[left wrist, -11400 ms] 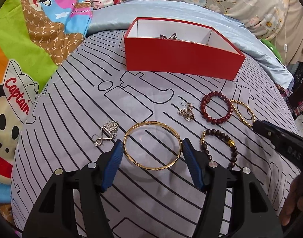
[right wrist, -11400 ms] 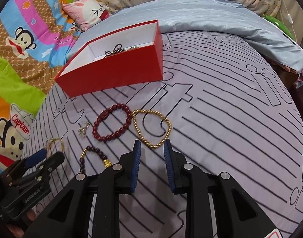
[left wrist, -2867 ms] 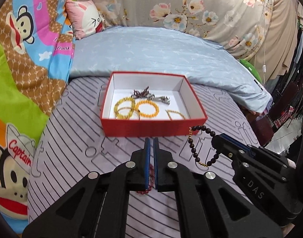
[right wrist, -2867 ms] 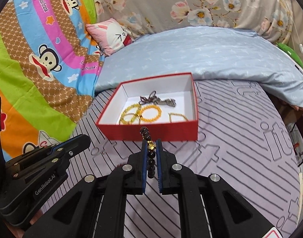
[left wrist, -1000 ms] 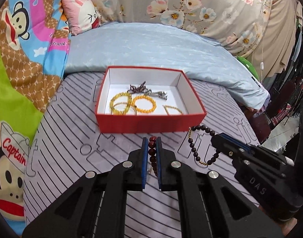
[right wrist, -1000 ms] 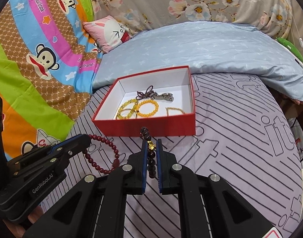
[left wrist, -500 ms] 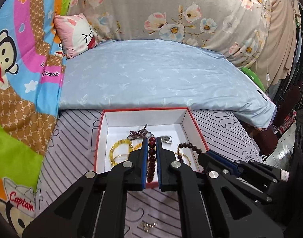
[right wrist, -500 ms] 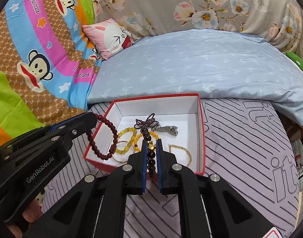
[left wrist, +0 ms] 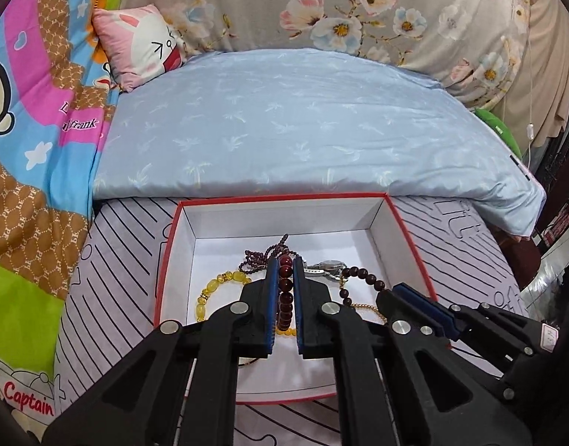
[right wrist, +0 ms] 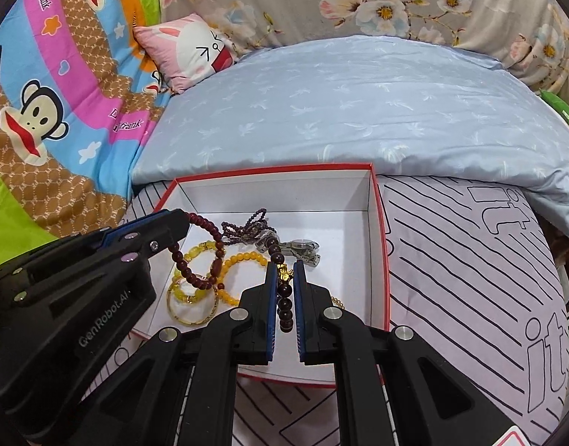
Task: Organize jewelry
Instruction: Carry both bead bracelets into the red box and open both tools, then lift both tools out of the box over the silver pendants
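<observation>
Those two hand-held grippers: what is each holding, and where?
Left hand-held gripper: red bead bracelet, pinched across its beads. Right hand-held gripper: dark bead bracelet, near its gold charm.

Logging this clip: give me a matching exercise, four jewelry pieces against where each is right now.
Things:
1. red bead bracelet
2. dark bead bracelet with gold charm
3. yellow bead bracelet
4. watch

States:
A. lying on the floor of the red box, by its left wall
B. clamped in the right claw
C. clamped in the left claw
D. lying in the box, right of the purple strand

Pairs: 1-C, 2-B, 3-A, 4-D

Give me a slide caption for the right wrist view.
Right hand-held gripper holds dark bead bracelet over red box.
</observation>
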